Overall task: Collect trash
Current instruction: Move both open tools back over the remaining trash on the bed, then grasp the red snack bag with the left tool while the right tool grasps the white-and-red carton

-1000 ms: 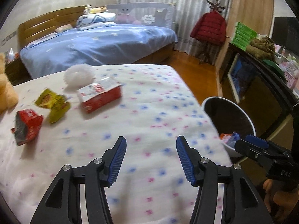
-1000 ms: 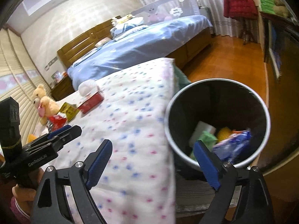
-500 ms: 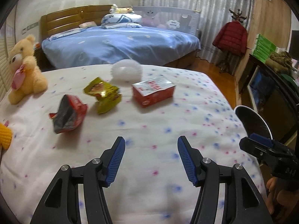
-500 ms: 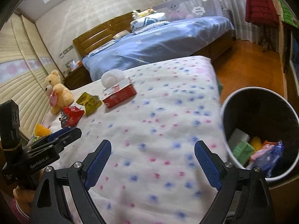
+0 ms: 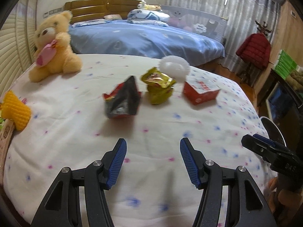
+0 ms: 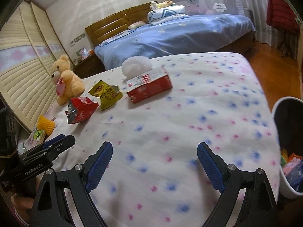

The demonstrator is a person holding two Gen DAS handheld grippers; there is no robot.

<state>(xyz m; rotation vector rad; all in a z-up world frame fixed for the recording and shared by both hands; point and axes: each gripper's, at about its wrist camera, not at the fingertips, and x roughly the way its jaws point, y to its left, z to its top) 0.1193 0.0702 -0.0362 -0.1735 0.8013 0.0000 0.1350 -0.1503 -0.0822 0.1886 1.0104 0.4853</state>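
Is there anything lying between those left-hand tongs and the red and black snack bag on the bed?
Nothing visible. The left tongs hang open and empty over bare spotted bedspread, and the red and black snack bag lies straight ahead with only cloth between. The yellow wrapper sits beside it, not in front.

A tan teddy bear (image 5: 52,46) sits on the flower-print bedspread (image 5: 151,179), blue-covered bed (image 5: 144,37) behind it, red puffer jacket (image 5: 254,50) hanging by the curtains (image 5: 204,1).

Your trash bin (image 6: 284,170) is cut by the right frame edge; contents only partly visible, blurred. Red box (image 6: 149,87) hides the white paper cup's (image 6: 136,65) base. Box print illegible.
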